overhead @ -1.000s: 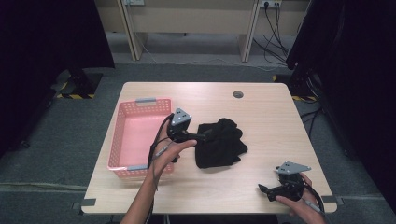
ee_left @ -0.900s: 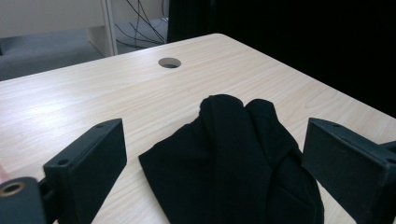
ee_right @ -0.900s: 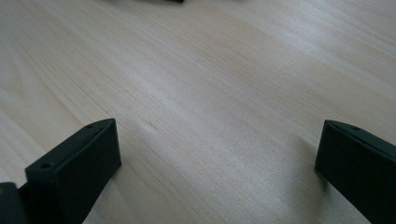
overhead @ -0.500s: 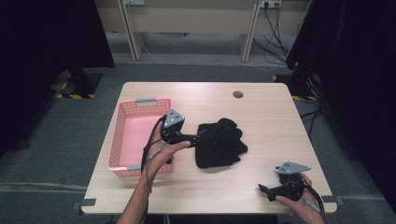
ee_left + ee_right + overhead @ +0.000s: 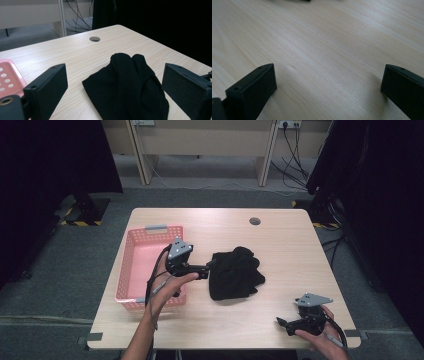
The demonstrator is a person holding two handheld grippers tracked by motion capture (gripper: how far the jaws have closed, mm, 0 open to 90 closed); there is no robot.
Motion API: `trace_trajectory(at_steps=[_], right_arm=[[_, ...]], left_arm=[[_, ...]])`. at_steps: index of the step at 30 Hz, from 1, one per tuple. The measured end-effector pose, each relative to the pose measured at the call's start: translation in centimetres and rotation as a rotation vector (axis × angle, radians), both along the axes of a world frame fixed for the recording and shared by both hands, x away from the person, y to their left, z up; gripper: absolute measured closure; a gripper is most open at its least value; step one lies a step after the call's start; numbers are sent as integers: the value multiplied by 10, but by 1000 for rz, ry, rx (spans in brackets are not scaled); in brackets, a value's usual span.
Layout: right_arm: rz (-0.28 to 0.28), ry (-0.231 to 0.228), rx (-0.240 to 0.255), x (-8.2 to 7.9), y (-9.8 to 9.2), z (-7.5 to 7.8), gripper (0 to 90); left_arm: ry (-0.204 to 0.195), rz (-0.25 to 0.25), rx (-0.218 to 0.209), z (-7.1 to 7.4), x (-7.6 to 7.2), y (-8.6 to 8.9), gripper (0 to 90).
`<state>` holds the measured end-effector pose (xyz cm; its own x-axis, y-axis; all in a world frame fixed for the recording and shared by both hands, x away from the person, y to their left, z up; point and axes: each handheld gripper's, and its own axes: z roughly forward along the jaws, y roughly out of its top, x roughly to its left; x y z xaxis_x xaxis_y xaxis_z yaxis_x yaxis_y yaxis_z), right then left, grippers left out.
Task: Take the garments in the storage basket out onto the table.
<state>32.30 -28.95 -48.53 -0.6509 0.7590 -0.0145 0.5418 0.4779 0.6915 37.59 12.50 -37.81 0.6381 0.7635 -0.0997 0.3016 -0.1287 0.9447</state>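
Note:
A crumpled black cloth [image 5: 234,273] lies on the wooden table, right of a pink basket [image 5: 131,270]. My left gripper [image 5: 210,267] hovers at the cloth's left edge, pointing right, jaws open. In the left gripper view the black cloth [image 5: 130,82] lies just ahead, between and beyond the two wide-set jaws, untouched. My right gripper [image 5: 281,322] rests low near the table's front right corner, pointing left, open with bare wood between its jaws, as the right gripper view shows.
The pink basket [image 5: 6,77] looks empty and sits at the table's left side. A round cable hole [image 5: 255,221] is at the back of the table. Dark curtains and desk legs with cables stand beyond the table.
My left gripper has drawn back to the left, away from over the cloth toward the basket. The right gripper has stayed put.

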Motion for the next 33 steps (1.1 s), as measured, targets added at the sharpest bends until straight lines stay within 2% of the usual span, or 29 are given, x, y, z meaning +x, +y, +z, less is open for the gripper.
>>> trace_trajectory(at_steps=[5,7,9,15,26,33], right_arm=[[0,0,0,0,0,0,2],[0,-1,1,0,0,0,2],[0,0,0,0,0,0,2],[-2,1,0,0,0,0,2],[-2,1,0,0,0,0,2],[-1,1,0,0,0,0,2]], left_arm=[[1,0,-4,-1,-5,4,59],[10,-6,-21,-2,-6,5,59],[6,-2,-9,-3,-7,5,59],[6,-6,-15,-3,-11,6,59],[10,-2,4,-8,-22,10,59],[7,4,-5,-8,-27,14,59]])
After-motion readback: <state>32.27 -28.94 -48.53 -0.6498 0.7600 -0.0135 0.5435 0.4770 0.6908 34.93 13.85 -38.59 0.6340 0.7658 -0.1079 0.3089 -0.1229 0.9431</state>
